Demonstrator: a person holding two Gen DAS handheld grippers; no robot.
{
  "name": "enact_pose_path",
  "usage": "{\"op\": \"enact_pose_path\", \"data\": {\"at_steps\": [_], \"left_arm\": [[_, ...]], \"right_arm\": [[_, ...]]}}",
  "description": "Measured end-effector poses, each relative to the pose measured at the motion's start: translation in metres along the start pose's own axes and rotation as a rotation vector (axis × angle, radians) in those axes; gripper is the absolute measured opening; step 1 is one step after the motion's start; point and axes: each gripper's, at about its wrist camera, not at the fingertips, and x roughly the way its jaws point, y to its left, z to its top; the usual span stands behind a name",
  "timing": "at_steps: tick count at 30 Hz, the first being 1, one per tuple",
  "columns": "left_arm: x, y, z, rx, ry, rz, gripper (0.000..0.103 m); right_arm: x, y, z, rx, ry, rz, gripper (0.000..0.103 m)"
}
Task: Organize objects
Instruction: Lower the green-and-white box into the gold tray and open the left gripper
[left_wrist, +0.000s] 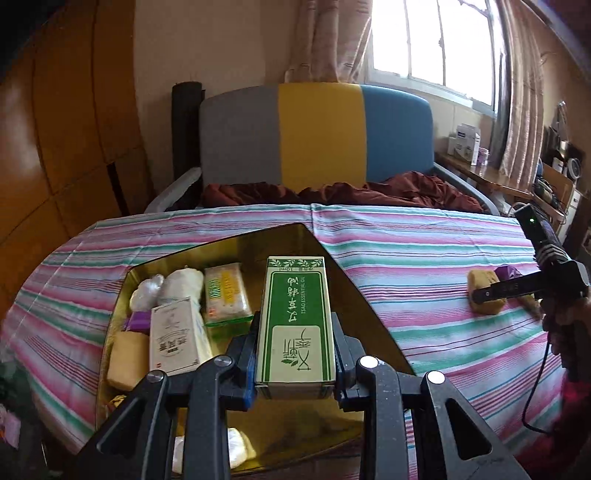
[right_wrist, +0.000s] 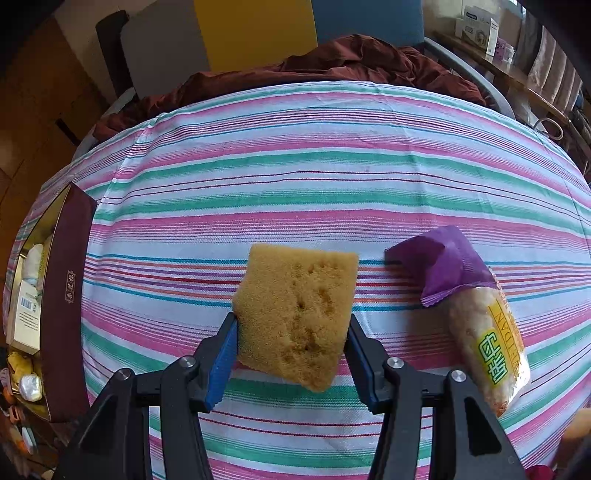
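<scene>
My left gripper is shut on a green and white essential-oil box and holds it above the gold-lined box. Inside lie a white medicine box, a snack packet, white wads and a yellow sponge. My right gripper is shut on another yellow sponge, with both pads against its sides, on the striped cloth. It also shows at the right of the left wrist view.
A purple packet and a rice-cracker packet lie right of the sponge. The gold-lined box's maroon wall stands at the far left. Beyond the table are a brown blanket and a grey, yellow and blue headboard.
</scene>
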Motion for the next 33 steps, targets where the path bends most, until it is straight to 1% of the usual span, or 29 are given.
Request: {"op": "enact_pose_path", "data": {"at_steps": [5, 9, 14, 17, 19, 22, 24, 26, 31, 33], "left_arm": [[0.002, 0.027, -0.012, -0.034, 0.024, 0.04, 0.031], [0.005, 0.048, -0.022, -0.074, 0.058, 0.05, 0.031], [0.009, 0.075, -0.038, -0.16, 0.116, 0.006, 0.031], [0.007, 0.086, -0.046, -0.19, 0.125, -0.011, 0.031], [0.007, 0.092, -0.049, -0.214, 0.135, -0.042, 0.031], [0.01, 0.092, -0.049, -0.249, 0.148, -0.101, 0.031], [0.014, 0.083, -0.046, -0.243, 0.159, -0.136, 0.031], [0.021, 0.073, -0.042, -0.23, 0.172, -0.153, 0.031], [0.051, 0.061, -0.038, -0.24, 0.257, -0.131, 0.031], [0.058, 0.059, -0.039, -0.239, 0.273, -0.117, 0.031]], "right_arm": [[0.002, 0.005, 0.001, -0.02, 0.001, -0.014, 0.055], [0.005, 0.01, -0.001, -0.046, 0.011, -0.03, 0.055], [0.008, 0.02, 0.0, -0.077, 0.015, -0.058, 0.054], [0.009, 0.021, 0.001, -0.07, 0.016, -0.053, 0.054], [0.008, 0.023, 0.002, -0.069, 0.017, -0.052, 0.054], [0.01, 0.028, 0.003, -0.073, 0.018, -0.056, 0.054], [0.009, 0.028, 0.004, -0.069, 0.019, -0.054, 0.054], [0.006, 0.025, 0.002, -0.068, 0.018, -0.051, 0.054], [0.004, 0.022, 0.002, -0.07, 0.018, -0.05, 0.054], [0.004, 0.021, 0.001, -0.073, 0.017, -0.051, 0.054]]}}
